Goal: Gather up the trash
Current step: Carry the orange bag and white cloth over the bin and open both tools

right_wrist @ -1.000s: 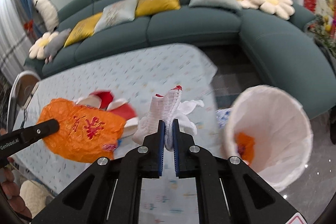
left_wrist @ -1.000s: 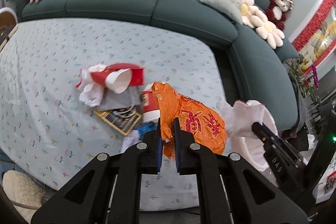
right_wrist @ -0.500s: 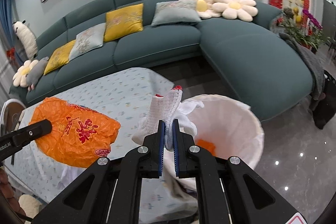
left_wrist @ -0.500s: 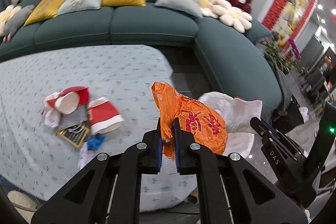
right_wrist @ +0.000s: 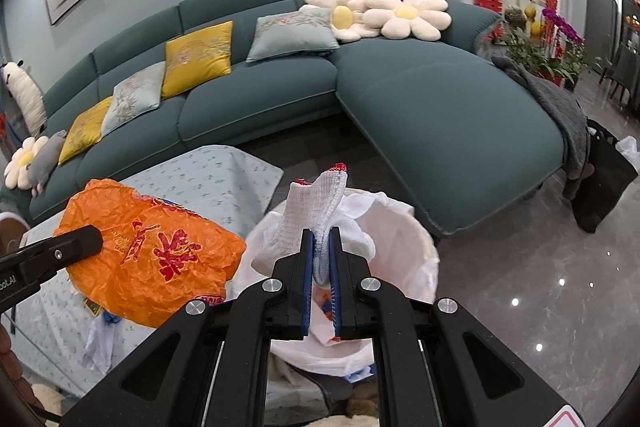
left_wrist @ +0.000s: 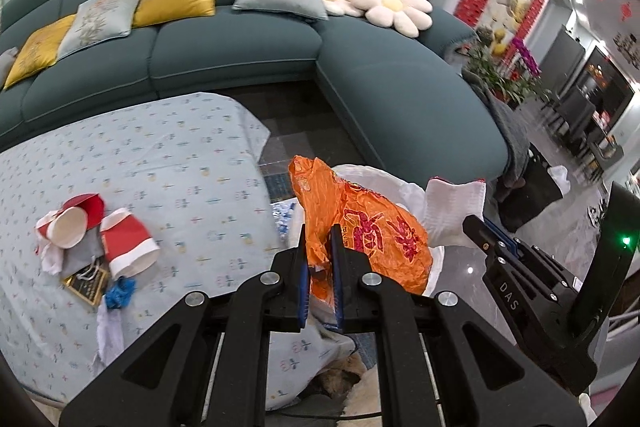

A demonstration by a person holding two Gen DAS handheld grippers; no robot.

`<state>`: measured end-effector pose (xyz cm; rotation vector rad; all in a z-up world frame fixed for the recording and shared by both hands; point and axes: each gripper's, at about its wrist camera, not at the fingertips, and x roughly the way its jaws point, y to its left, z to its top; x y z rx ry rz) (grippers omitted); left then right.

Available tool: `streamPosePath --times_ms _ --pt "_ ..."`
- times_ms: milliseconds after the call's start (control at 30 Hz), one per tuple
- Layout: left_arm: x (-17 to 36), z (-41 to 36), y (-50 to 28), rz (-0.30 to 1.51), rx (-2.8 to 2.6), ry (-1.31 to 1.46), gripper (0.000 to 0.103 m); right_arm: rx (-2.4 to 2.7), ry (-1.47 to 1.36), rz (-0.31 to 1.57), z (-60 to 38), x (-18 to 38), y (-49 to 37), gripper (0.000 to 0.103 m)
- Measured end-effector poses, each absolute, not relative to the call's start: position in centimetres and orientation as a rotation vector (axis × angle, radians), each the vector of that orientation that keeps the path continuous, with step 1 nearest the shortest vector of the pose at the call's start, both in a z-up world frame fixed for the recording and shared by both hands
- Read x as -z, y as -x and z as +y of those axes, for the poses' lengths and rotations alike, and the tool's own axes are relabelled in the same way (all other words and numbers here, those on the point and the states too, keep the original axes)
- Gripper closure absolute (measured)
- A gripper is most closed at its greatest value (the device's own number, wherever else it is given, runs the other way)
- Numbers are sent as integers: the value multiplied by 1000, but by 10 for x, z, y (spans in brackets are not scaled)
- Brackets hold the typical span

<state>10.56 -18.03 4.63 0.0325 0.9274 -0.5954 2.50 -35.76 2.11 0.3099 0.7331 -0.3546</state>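
Observation:
My left gripper (left_wrist: 320, 251) is shut on a crumpled orange plastic bag (left_wrist: 368, 227) and holds it over the near rim of a white-lined trash bin (left_wrist: 376, 175). My right gripper (right_wrist: 320, 255) is shut on a white knit glove with a red cuff (right_wrist: 320, 203) and holds it above the bin's (right_wrist: 404, 235) mouth. The orange bag (right_wrist: 152, 251) and the left gripper's finger (right_wrist: 52, 255) show at the left of the right wrist view. The right gripper (left_wrist: 480, 231) with the glove (left_wrist: 452, 207) shows at the right of the left wrist view.
More trash lies on the table's blue patterned cloth (left_wrist: 160, 163) at the left: two red paper cups (left_wrist: 124, 247), white tissues (left_wrist: 50, 255), a dark card (left_wrist: 86, 279), a blue scrap (left_wrist: 120, 289). A teal sofa (left_wrist: 400, 87) curves behind. Glossy grey floor (right_wrist: 540, 267) lies to the right.
Both grippers have swung right from over the table to over the bin, carrying the bag and the glove. Both stay shut.

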Motion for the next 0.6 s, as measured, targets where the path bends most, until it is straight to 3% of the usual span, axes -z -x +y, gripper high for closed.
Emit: streamPosePath --times_ms 600 --pt "-9 -233 -124 985 630 -82 92 404 -356 770 -390 7 -33 91"
